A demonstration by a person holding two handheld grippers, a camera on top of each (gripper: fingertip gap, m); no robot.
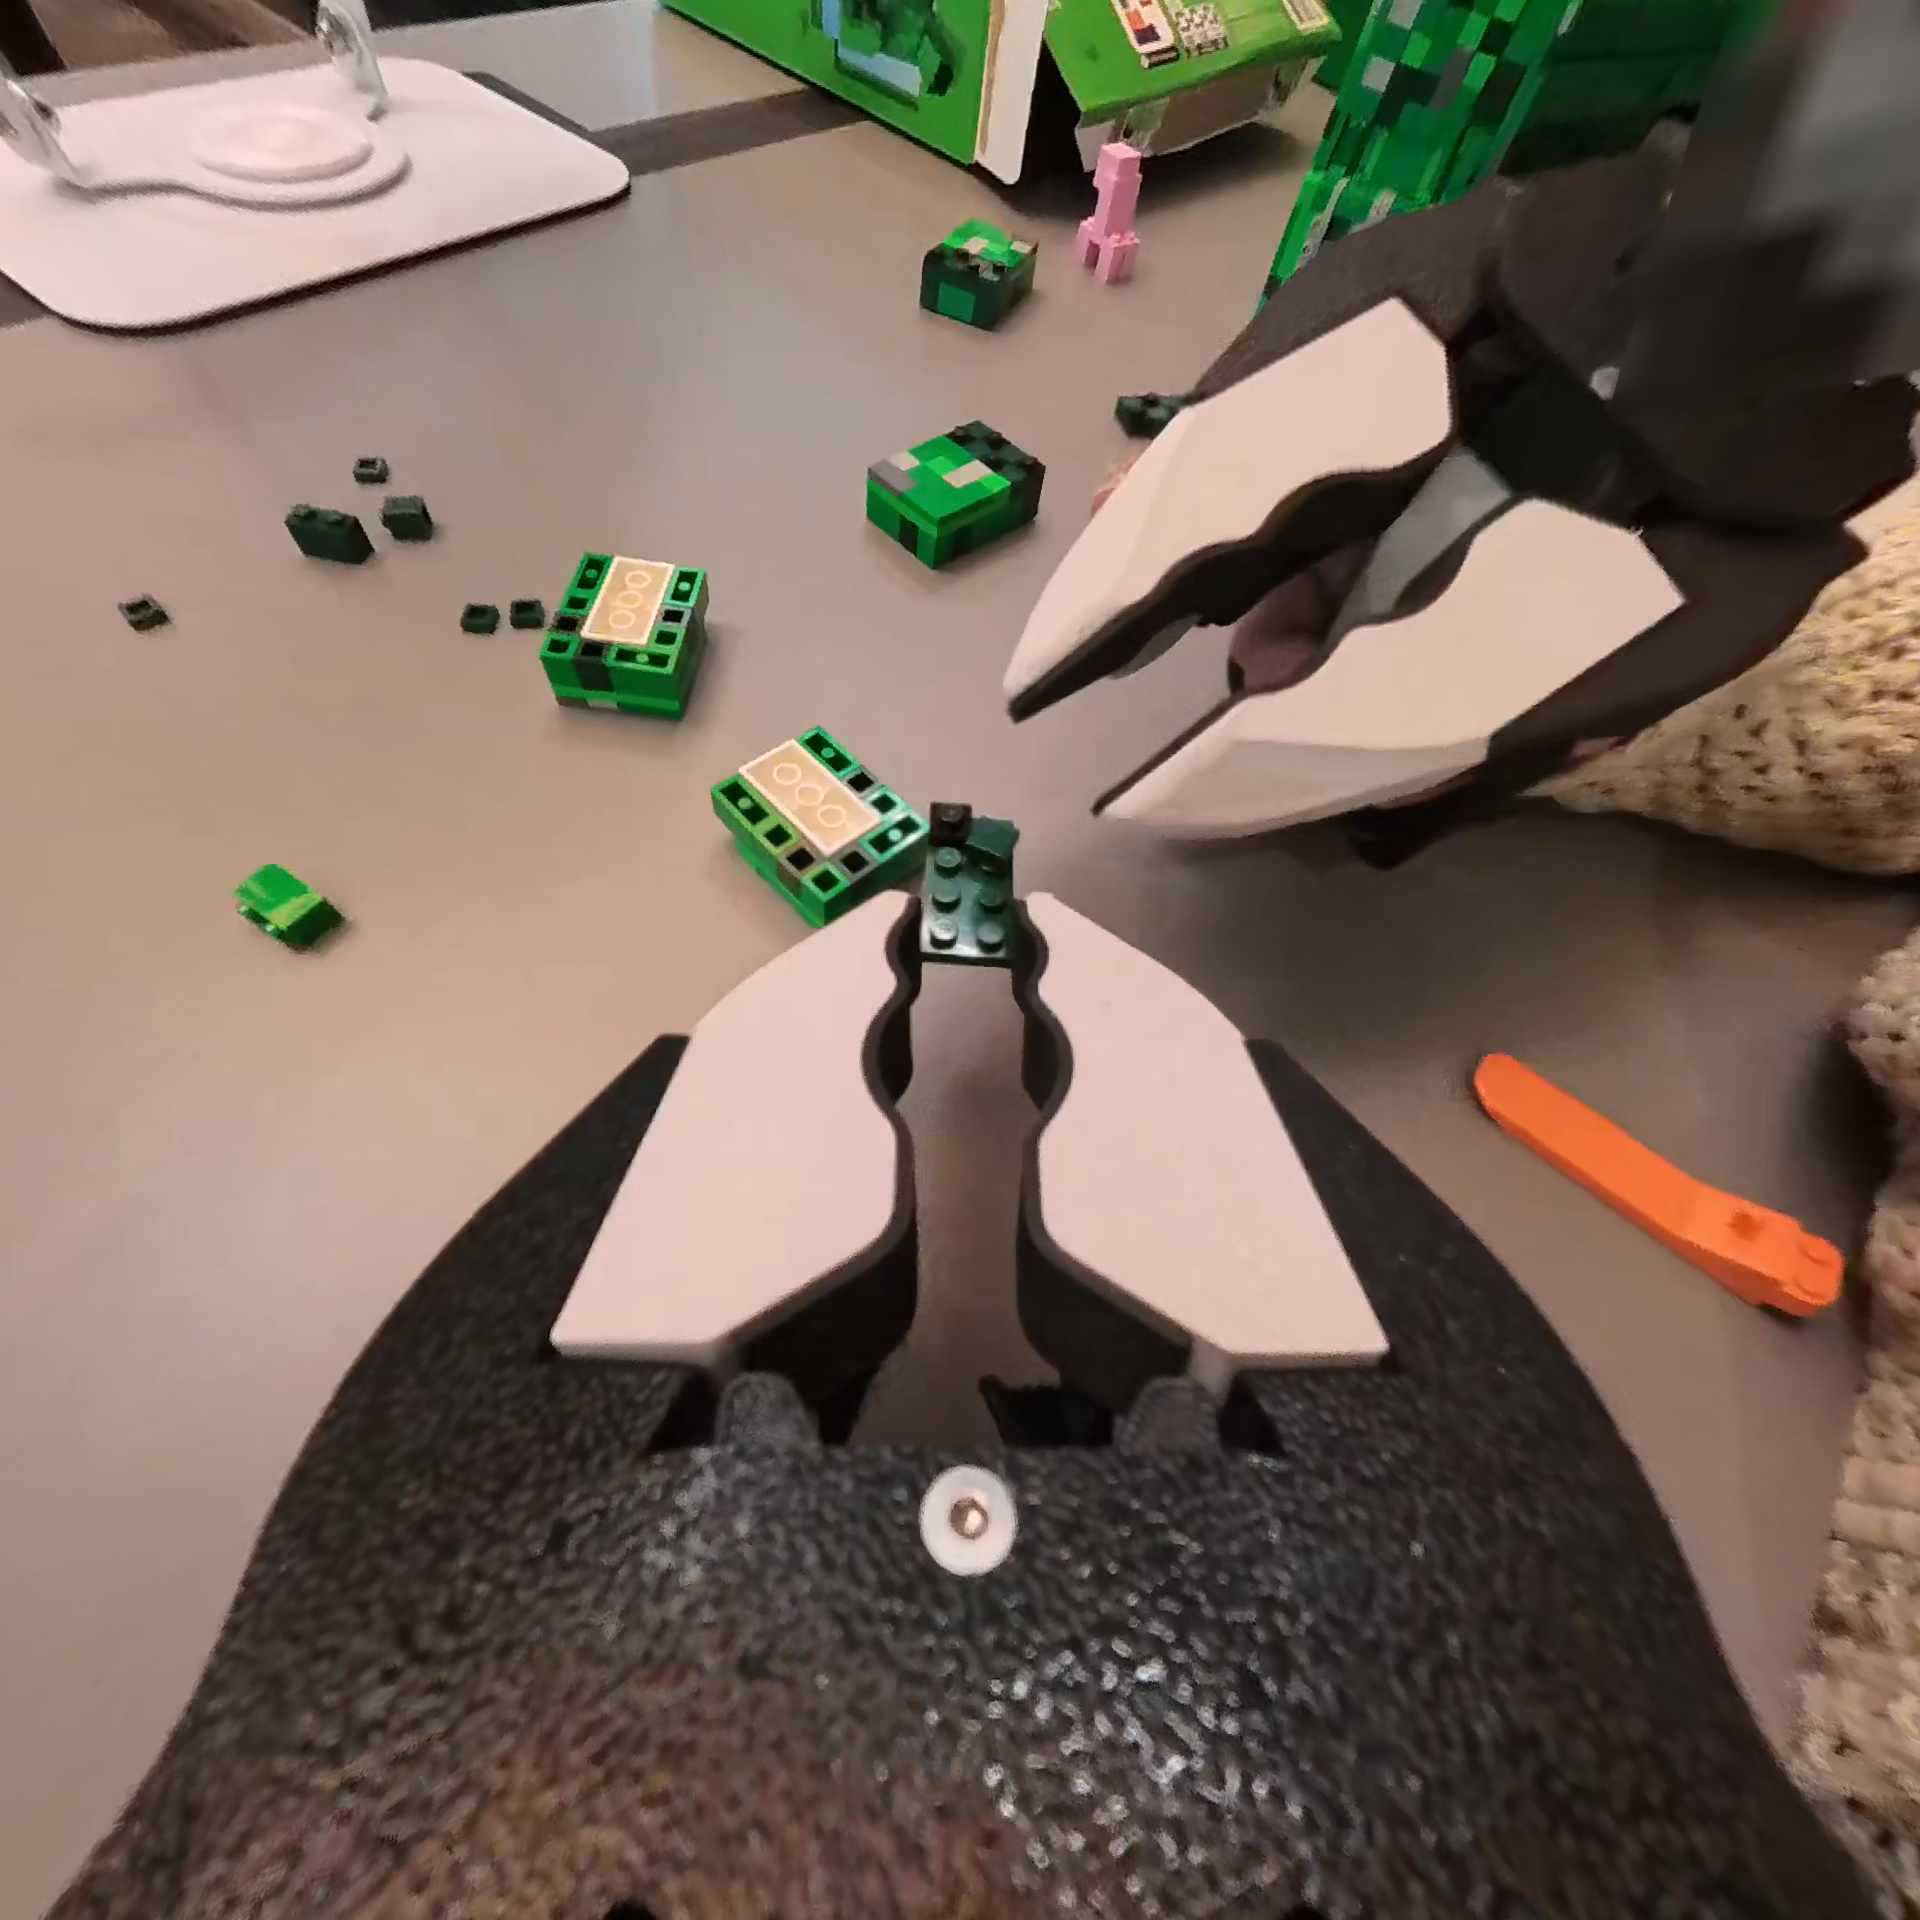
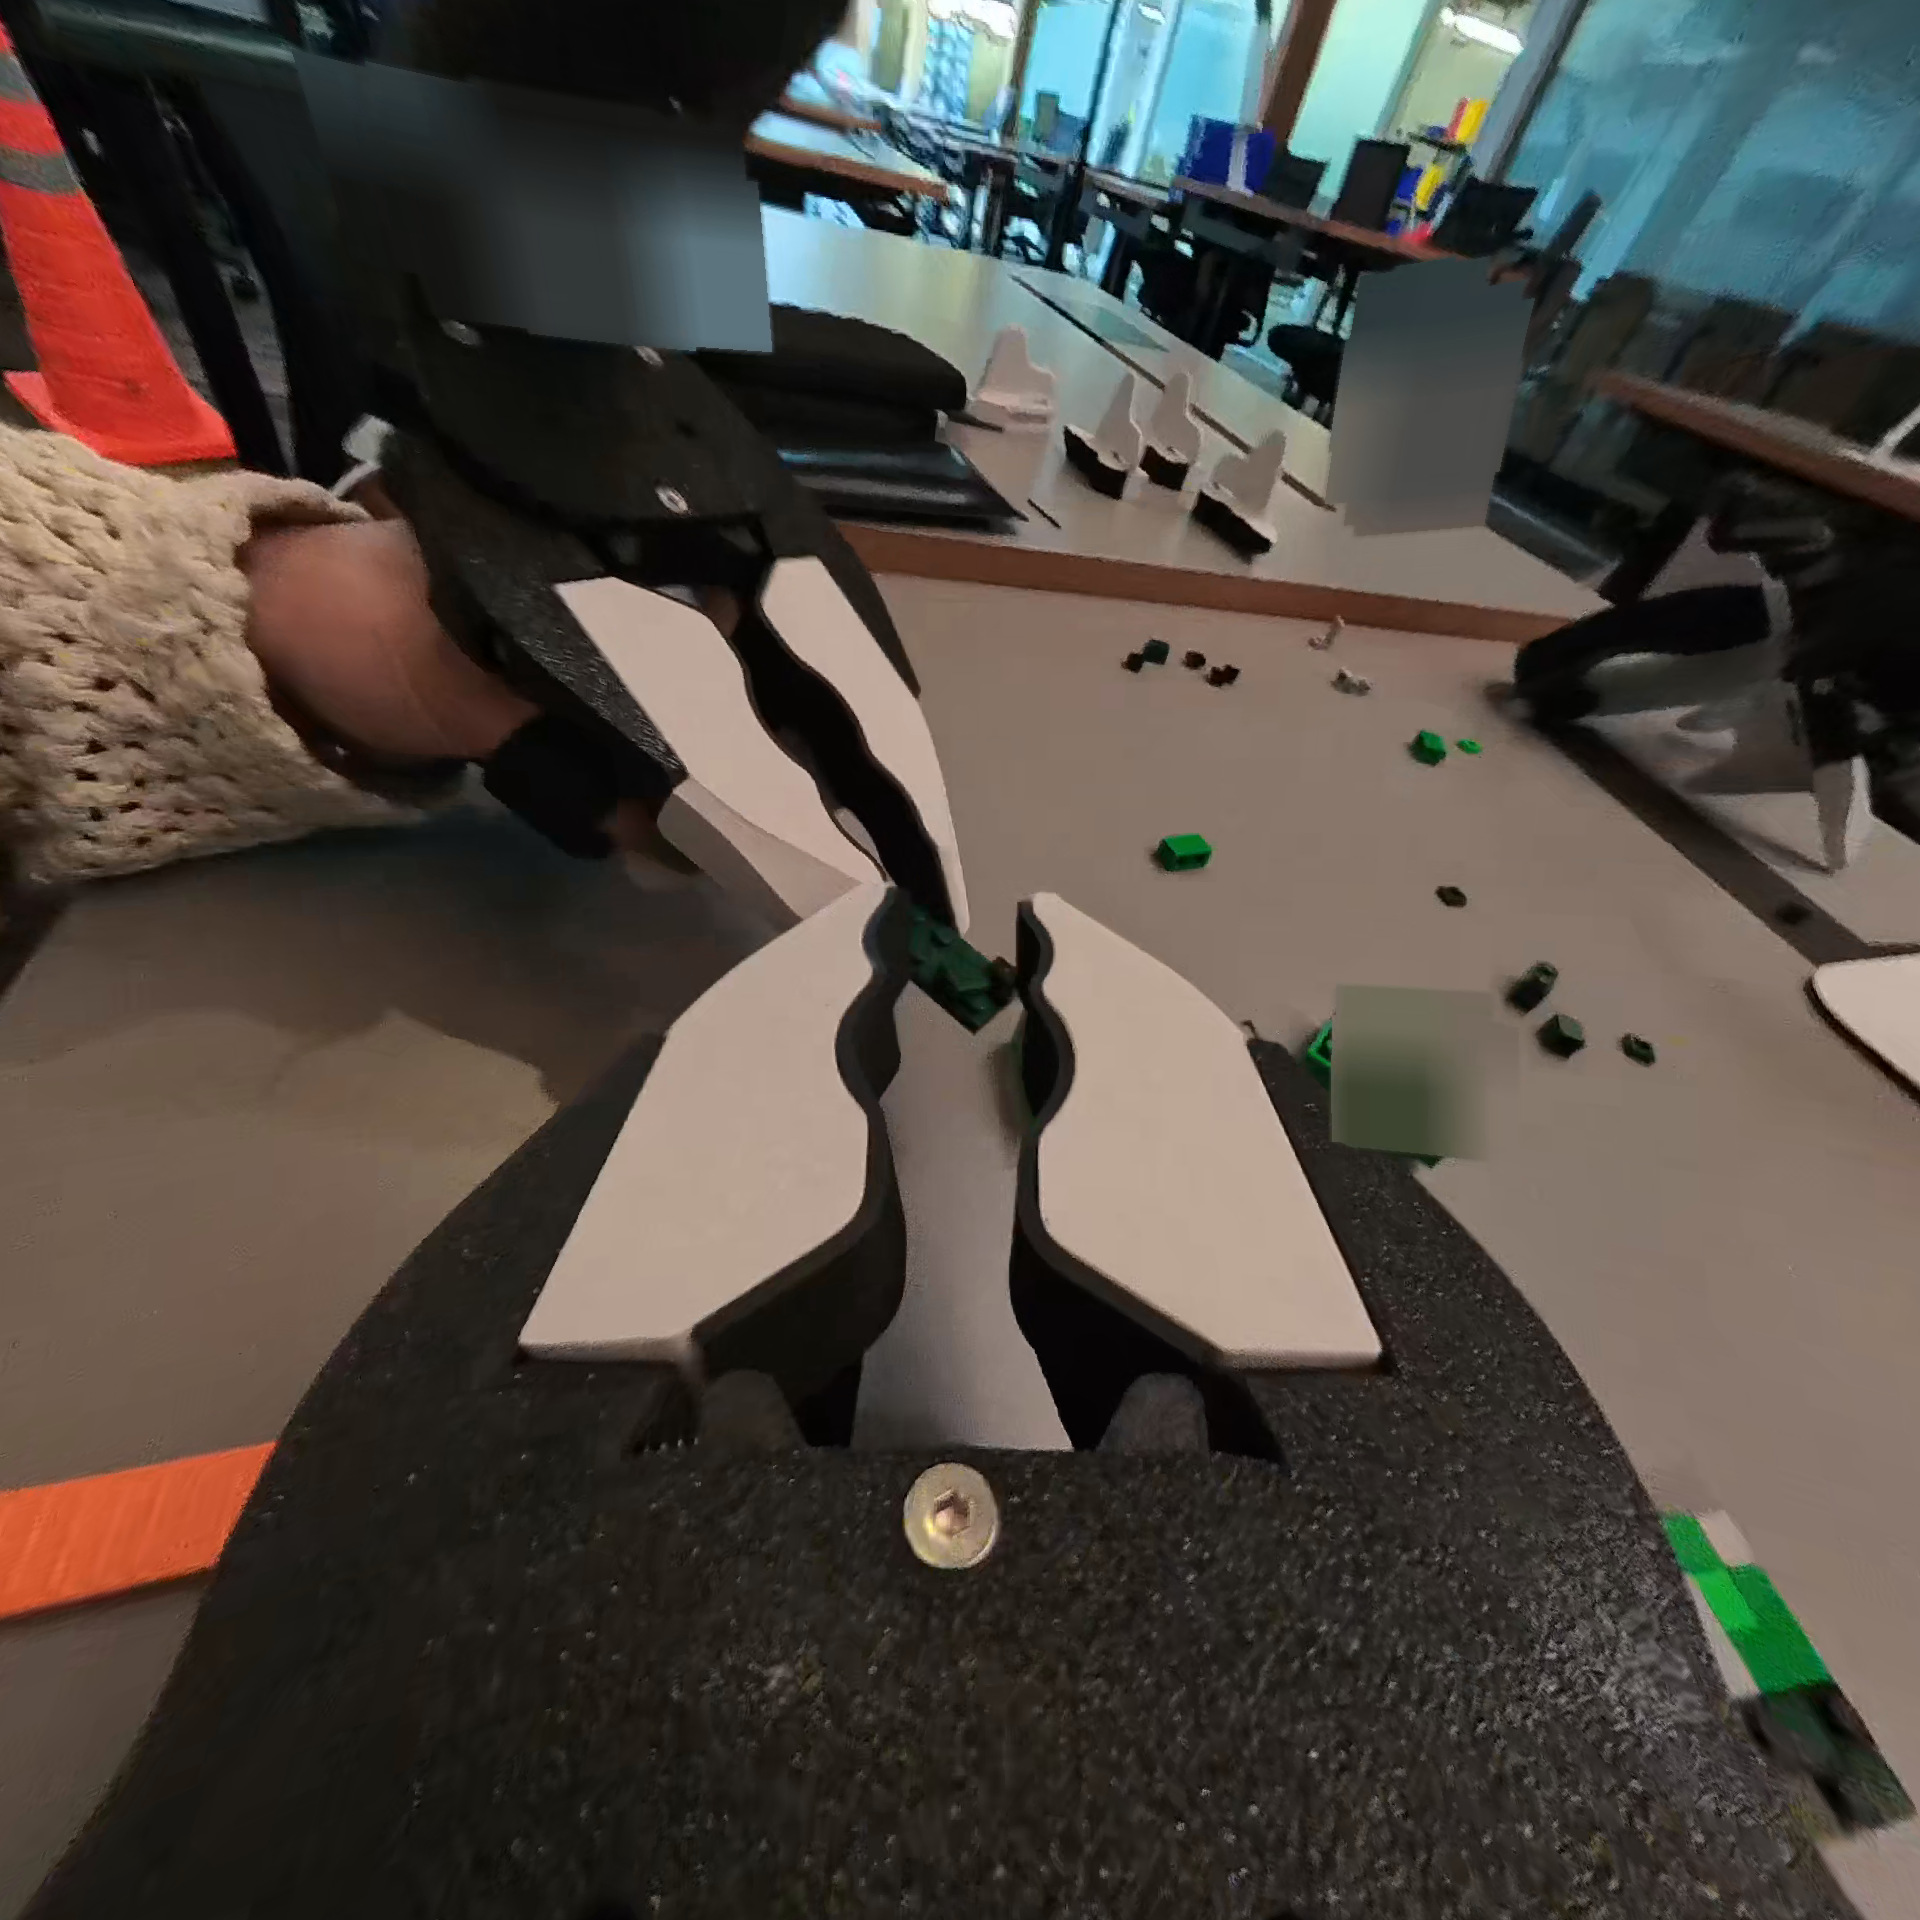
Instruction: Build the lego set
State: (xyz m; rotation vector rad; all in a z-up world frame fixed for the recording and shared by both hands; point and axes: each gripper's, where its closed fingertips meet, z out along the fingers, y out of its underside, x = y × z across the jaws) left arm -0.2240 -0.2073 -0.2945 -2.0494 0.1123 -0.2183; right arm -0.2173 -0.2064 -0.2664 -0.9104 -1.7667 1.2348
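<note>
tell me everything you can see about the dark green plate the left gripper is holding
The dark green plate is a small, flat, studded piece of glossy plastic. The left gripper is shut on its near end, so it juts forward past the fingertips, just above the grey table. A tiny black piece and a dark green piece sit on its far end. It is close beside a green block with a tan tile; contact is unclear.

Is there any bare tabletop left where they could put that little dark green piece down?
Yes: the grey table is bare nearer than the bright green brick, and between the left gripper and orange tool. Crowded farther out among the green blocks.
</note>
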